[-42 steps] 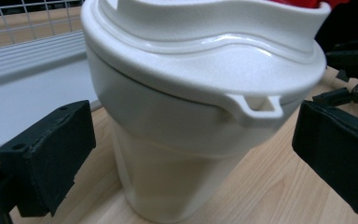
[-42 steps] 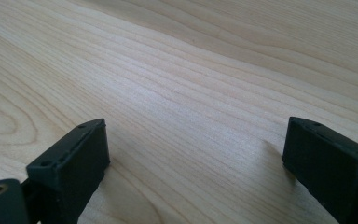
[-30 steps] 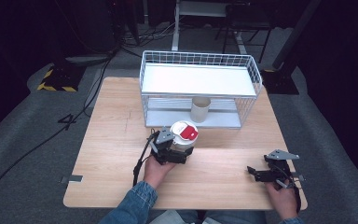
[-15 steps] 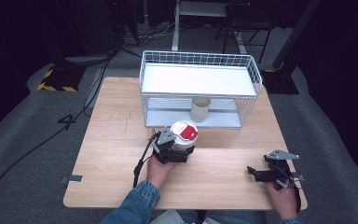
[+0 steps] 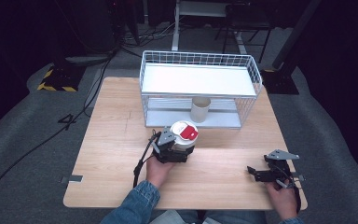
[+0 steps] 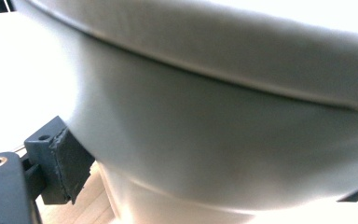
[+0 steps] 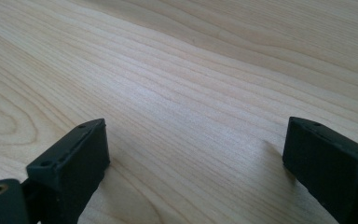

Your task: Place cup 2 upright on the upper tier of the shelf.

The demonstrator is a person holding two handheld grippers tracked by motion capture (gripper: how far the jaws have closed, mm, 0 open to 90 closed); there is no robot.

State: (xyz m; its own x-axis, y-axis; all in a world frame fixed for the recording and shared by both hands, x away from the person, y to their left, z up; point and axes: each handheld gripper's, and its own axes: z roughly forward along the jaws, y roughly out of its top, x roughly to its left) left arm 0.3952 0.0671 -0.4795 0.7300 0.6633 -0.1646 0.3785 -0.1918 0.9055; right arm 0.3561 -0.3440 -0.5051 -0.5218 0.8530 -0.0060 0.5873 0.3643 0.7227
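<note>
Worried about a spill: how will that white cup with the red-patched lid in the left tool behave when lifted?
The cup looks like rigid plastic, so probably stiff. The left tool grips below a wider rim, which should resist slipping. It widens upward, so it may tip if pushed.

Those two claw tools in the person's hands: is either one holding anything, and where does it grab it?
The left gripper is shut on the white container, clamping its side wall below the lid. The right gripper is open over bare table, holding nothing.

A light wooden table [image 5: 121,140] is standing on grey carpet [image 5: 23,140]; black cables [image 5: 37,144] are trailing across it, and dim room is swallowing desk legs [image 5: 177,28] and yellow-black hazard tape [image 5: 53,87] behind.
</note>
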